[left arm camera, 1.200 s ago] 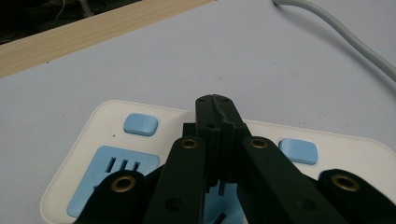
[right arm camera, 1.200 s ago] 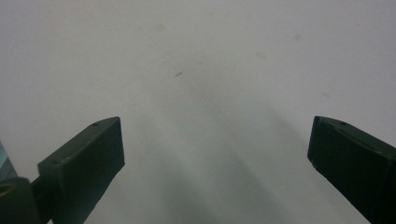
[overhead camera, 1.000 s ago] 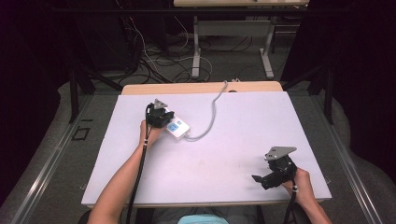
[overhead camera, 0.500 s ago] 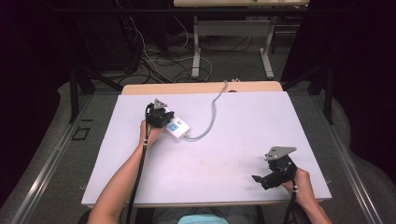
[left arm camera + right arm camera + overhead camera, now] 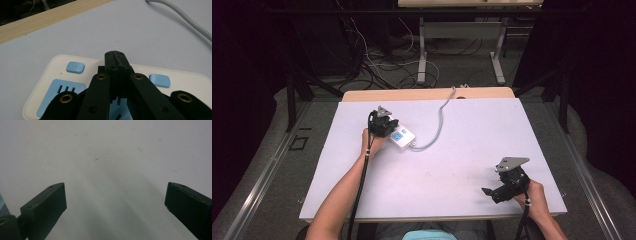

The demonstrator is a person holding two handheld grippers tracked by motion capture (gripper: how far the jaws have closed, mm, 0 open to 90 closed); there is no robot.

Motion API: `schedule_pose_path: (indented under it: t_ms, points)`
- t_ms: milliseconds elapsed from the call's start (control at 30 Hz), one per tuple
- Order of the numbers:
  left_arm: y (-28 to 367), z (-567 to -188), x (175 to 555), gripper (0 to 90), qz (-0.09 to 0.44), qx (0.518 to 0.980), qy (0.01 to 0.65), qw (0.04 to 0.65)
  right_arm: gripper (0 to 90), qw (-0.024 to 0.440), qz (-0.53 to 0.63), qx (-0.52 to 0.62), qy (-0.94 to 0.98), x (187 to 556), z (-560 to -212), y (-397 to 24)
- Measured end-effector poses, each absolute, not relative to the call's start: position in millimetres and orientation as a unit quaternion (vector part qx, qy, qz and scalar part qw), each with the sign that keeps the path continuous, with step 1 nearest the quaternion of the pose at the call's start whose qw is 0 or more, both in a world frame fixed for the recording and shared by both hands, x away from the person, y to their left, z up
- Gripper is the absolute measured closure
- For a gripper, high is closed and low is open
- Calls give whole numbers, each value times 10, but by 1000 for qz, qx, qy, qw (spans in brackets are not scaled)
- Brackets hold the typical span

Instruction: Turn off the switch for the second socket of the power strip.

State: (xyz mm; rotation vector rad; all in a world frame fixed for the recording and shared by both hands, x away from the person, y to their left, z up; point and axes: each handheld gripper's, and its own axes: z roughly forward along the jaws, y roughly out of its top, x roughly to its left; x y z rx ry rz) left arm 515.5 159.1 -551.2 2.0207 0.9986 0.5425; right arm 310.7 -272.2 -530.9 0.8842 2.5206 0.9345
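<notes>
Nothing has moved since a second ago. The left gripper (image 5: 384, 122) is in the same spot over the white power strip (image 5: 403, 139), with its jaws pressed together. The right gripper (image 5: 488, 191) is in the same spot near the front edge of the table (image 5: 452, 165), jaws wide apart.

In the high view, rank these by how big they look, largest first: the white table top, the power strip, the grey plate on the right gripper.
1. White table top, by far the largest.
2. Power strip, partly covered by the left gripper.
3. Grey plate on the right gripper: looks close to the strip's size and stands nearer the camera, so their order is unsure.
</notes>
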Motion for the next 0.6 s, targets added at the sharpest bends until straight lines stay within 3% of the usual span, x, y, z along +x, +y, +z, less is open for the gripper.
schedule_pose_path:
  t_ms: [600]
  points:
    - [1589, -5510, 5153, 900, 215, 798, 396, 400, 34, 156, 327, 307, 880, 3102, -5307, -2724]
